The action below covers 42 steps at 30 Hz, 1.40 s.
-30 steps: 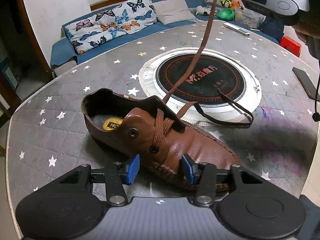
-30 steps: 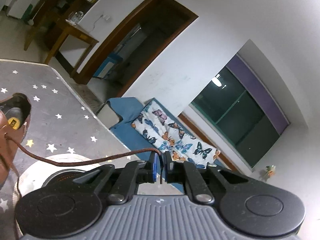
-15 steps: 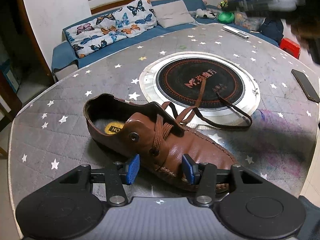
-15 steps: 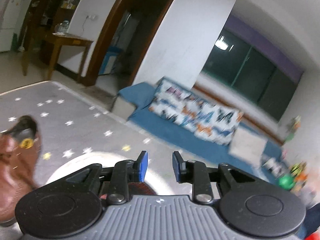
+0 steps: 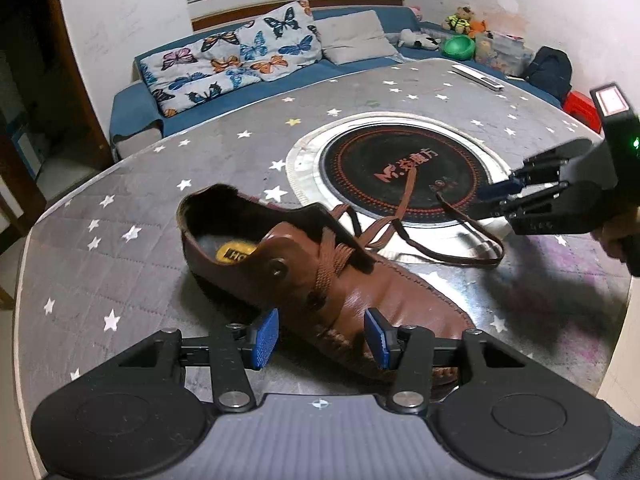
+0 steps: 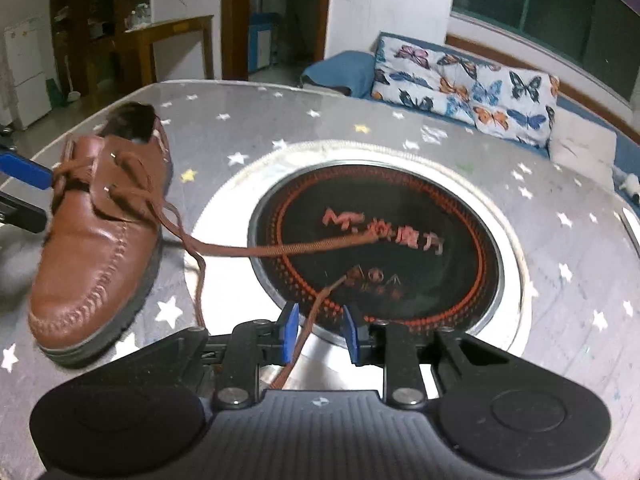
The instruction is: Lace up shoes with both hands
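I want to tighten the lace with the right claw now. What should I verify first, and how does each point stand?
1. Lace end between the pads of the right claw: ok, it runs through the gap.
2. Grip on that lace end: not ok. The jaws have just been closing, but a gap shows on both sides.
3. Other lace end out of the way: ok, it lies apart across the round cooktop.
4. Shoe upright on the table: ok.
5. Left claw steadying the shoe: cannot tell. Its pads stand at the shoe's side, but contact is unclear.
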### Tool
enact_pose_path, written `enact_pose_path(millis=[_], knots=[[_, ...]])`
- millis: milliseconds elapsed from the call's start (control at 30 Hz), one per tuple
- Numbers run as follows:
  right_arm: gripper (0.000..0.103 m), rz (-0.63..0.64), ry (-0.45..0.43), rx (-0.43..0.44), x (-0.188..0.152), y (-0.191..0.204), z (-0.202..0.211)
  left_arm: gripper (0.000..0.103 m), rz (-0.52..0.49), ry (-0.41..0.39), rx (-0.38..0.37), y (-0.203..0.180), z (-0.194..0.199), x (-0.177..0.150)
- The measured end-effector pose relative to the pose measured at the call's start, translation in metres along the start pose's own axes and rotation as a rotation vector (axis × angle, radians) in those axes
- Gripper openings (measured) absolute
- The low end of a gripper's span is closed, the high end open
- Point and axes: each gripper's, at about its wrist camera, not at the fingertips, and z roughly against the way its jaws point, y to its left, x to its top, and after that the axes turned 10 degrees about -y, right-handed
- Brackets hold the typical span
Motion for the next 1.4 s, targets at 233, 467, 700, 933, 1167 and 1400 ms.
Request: enact_pose_path(millis=[233,467,700,933,1167,1400], knots=[[0.013,-0.086,0.024,0.022,-0.006,-0.005,-0.012,0.052,0.038,-0.006,0.022,0.009,0.004,-0.005],[0.003,-0.057,0.018,0.020,-0.006,0.000,-0.014,0.055,0.085,-0.036,0.040,0.016,0.010,-0.005],[0.005,-0.052,0.016,0.027,-0.006,0.000,-0.014,0.058,0.116,-0.046,0.048,0.018,0.010,-0.005],[0.005,-0.042,0.004,0.015,-0.006,0.005,-0.017,0.060,0.125,-0.049,0.047,0.017,0.011,-0.004],[0.002,0.025,-0.048,0.023,0.000,0.012,-0.004,0.060,0.211,-0.068,0.059,0.019,0.013,-0.002],[0.002,0.213,-0.199,0.126,0.027,0.041,0.037,0.059,0.309,-0.089,0.070,0.021,0.014,0.000]])
